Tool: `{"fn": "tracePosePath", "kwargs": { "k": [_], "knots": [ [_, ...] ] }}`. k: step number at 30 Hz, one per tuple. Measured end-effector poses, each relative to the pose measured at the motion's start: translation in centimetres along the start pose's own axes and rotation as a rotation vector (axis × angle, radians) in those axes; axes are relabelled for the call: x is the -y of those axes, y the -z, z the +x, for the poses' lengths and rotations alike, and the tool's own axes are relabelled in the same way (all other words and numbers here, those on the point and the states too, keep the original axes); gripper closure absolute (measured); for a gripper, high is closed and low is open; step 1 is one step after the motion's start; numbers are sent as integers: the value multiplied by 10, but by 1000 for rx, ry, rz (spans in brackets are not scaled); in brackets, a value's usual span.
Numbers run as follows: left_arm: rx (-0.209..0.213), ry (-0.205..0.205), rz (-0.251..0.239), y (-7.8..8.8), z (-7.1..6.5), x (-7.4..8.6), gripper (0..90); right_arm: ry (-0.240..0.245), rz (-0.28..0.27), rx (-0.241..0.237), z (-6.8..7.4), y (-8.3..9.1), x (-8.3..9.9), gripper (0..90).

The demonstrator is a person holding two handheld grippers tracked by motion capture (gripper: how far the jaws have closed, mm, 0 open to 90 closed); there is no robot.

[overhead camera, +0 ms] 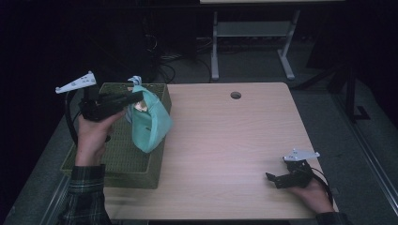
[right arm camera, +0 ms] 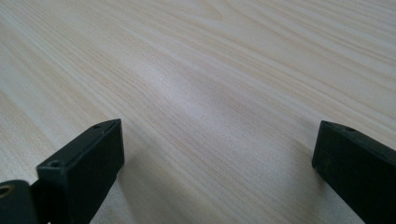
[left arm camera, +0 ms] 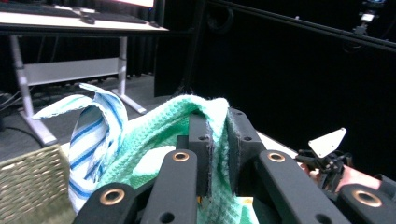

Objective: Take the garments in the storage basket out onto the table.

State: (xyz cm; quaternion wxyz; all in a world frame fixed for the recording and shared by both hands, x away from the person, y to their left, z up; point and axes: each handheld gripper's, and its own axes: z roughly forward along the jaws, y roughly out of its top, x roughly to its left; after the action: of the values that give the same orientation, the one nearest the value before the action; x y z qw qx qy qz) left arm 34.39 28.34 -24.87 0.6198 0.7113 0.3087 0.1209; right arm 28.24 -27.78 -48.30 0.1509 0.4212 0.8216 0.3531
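The left gripper point(left arm camera: 217, 154), fingers clamped on the green waffle cloth point(overhead camera: 149, 123) above the wicker basket point(overhead camera: 123, 161) at the counter's point(overhead camera: 225, 154) left edge, may drag out the clinging striped cloth point(left arm camera: 93, 135); the right gripper's point(right arm camera: 217, 172) fingers rest apart.

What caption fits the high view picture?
Left gripper lifts a mint-green waffle cloth from the olive woven basket.

Cams: one overhead, one on each of my grippers.
High cam looks fwd/down on table point(overhead camera: 225, 140); right cam sits close over it, left cam faces level.
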Motion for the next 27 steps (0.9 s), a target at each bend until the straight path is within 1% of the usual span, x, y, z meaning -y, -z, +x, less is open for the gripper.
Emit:
{"fn": "tracePosePath", "kwargs": {
  "k": [2,3,5,6,11,13,14,15,18,20,21,25,27],
  "knots": [
    [16,-7,3,-7,-5,-2,812,-2,-2,-2,0,0,0,19],
    [16,-7,3,-7,-5,-2,812,-2,-2,-2,0,0,0,19],
    [32,-5,-1,-12,-8,-4,812,-2,-2,-1,0,0,0,19],
    [40,-11,1,-15,-10,-5,812,-1,-2,-1,0,0,0,19],
    [73,-15,-1,-25,-15,-6,812,1,-3,-2,0,0,0,19],
    [95,-14,-4,-31,-18,-7,812,1,-3,-3,-1,0,0,19],
    [115,-12,-12,-36,-20,-7,812,0,-3,-3,-1,0,0,19],
    [115,-12,-12,-36,-20,-7,812,0,-3,-3,-1,0,0,19],
    [133,-21,-3,-45,-25,-8,813,1,-3,-2,-1,0,0,19],
    [153,-33,4,-52,-29,-9,813,-1,-3,-3,-1,0,0,19],
    [153,-33,4,-52,-29,-9,812,-1,-3,-3,-1,0,0,19],
    [180,-40,19,-65,-36,-9,812,-1,-3,-3,-1,0,0,19],
    [198,-49,36,-73,-39,-8,812,-1,-3,-3,-1,0,0,19]
  ]
}}
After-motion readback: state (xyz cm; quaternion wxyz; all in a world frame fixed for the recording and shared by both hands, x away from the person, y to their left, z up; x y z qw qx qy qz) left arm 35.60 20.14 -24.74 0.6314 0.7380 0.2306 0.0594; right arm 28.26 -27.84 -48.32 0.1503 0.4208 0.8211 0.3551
